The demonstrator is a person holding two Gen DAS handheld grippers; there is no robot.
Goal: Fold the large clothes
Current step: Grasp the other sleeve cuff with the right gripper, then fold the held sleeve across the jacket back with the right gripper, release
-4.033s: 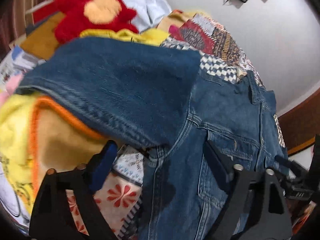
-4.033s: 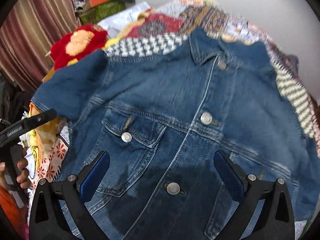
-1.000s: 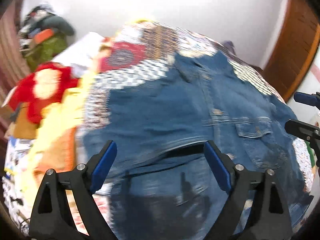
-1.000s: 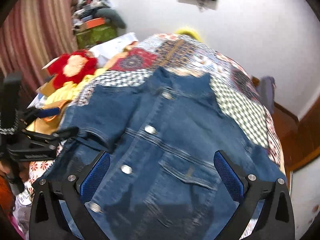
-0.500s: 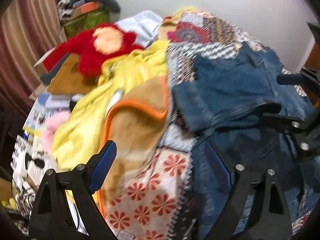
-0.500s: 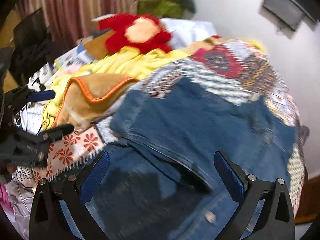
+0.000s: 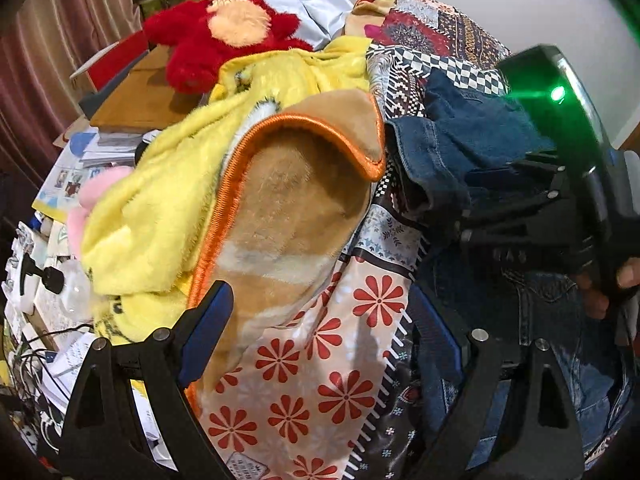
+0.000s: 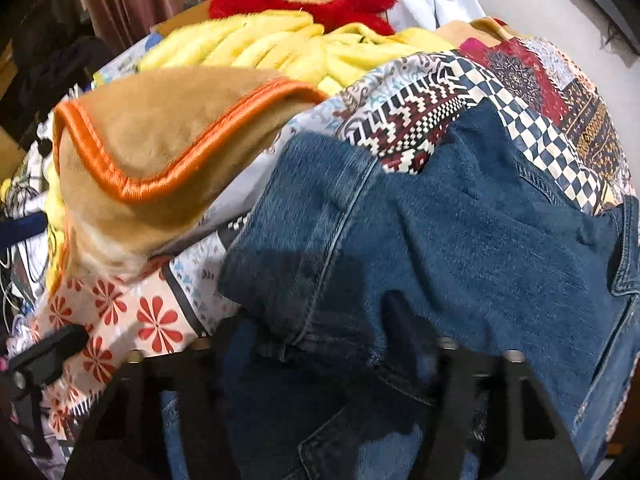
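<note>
- The denim jacket (image 8: 460,248) lies on the bed, over the patchwork bedspread (image 8: 432,108), with one sleeve (image 8: 304,232) folded in across its body.
- The right gripper (image 8: 324,344) is down on that sleeve; the cloth covers its fingers, so I cannot tell whether they have closed on it. From the left camera it shows as a black body with a green light (image 7: 560,184), pressed against the bunched denim (image 7: 472,148).
- The left gripper (image 7: 316,328) hangs with its fingers spread wide and nothing between them, above the red-flowered part of the bedspread (image 7: 320,364) just beside the jacket's edge.
- A tan blanket with an orange border (image 7: 288,200) lies near the sleeve, on a yellow fleece (image 7: 160,200).
- A red plush toy (image 7: 224,32) sits farther back, near the curtain (image 7: 48,52).
</note>
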